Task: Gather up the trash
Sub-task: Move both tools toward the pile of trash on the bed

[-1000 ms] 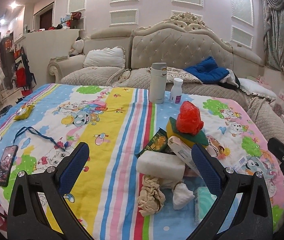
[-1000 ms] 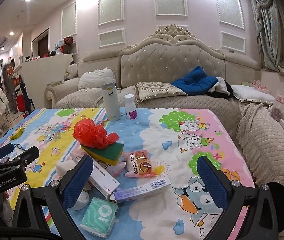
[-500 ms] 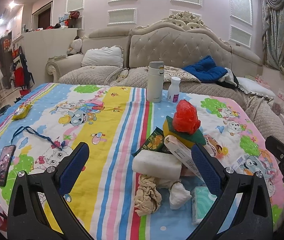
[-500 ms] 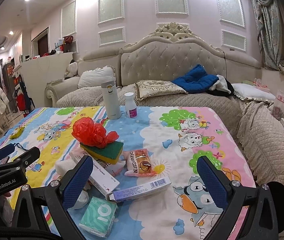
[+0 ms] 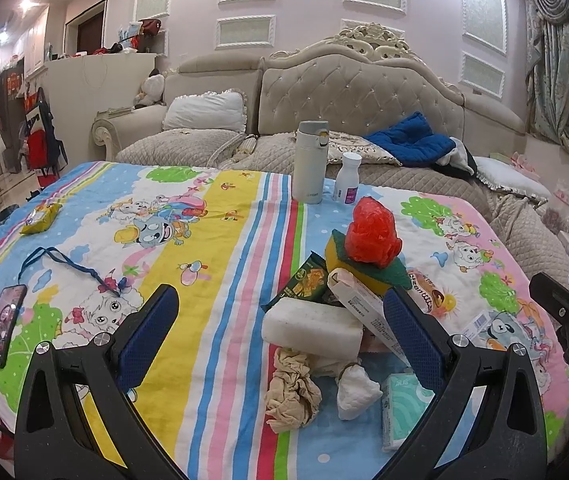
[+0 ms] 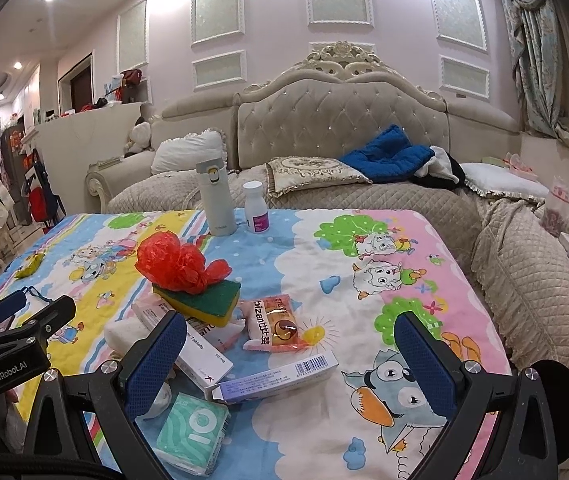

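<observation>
Nothing collected yet: both my left claw [image 5: 280, 328] and right claw [image 6: 290, 354] gape wide, empty (no bin visible); crumpled red plastic bag [image 6: 178, 264] and the litter pile wait on the cartoon-print cloth-covered bench [image 5: 212, 240].

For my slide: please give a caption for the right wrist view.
Open right gripper above boxes, snack packet and red bag on cartoon cloth.

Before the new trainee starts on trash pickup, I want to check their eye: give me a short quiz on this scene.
1. True or false: the red plastic bag sits on the sponge.
2. The small white bottle stands beside: A) flask B) phone C) tissue pack
3. Is the left gripper or the right gripper holding anything?

Key: 1 true; 2 A; 3 neither, both open.
</observation>
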`<action>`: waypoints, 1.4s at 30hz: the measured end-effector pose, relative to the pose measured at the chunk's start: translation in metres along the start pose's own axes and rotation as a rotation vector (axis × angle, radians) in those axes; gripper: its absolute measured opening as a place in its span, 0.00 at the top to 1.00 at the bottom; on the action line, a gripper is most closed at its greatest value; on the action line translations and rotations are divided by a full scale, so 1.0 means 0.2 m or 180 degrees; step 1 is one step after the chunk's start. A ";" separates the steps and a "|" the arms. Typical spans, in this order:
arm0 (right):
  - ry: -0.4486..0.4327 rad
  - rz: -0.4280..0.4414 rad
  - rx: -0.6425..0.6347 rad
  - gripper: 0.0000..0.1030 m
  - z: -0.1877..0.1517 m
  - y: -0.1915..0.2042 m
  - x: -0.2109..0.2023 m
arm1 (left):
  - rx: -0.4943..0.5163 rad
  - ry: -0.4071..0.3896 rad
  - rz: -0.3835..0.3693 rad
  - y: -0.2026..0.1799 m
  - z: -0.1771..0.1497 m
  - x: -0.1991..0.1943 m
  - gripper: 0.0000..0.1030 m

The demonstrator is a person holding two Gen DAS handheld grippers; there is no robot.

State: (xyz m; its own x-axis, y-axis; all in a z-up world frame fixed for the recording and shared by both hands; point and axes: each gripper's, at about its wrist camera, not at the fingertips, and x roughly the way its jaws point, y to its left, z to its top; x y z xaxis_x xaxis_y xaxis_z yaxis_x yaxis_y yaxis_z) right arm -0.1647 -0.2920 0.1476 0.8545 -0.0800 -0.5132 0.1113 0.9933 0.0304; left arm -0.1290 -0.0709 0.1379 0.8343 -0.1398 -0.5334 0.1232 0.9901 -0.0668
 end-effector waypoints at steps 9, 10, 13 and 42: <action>0.0031 -0.0003 -0.0005 0.00 -0.01 0.00 0.02 | 0.0006 0.0015 0.0006 0.01 -0.02 0.01 0.01; 0.0032 -0.0002 0.0003 0.00 -0.01 0.00 0.02 | 0.0013 0.0016 0.0006 0.00 -0.02 0.01 0.01; 0.0041 -0.0007 0.0012 0.00 -0.01 -0.01 0.02 | 0.0024 0.0031 -0.0002 0.00 -0.03 0.02 0.01; 0.0166 0.0003 -0.0022 0.00 -0.05 0.01 0.05 | 0.0016 0.0102 0.0004 0.00 -0.05 0.04 0.01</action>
State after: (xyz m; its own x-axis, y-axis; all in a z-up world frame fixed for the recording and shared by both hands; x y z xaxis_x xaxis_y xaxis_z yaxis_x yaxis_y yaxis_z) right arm -0.1614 -0.2894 0.1349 0.8270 -0.0749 -0.5572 0.1068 0.9940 0.0250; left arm -0.1279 -0.0717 0.1243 0.8168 -0.1379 -0.5602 0.1248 0.9903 -0.0619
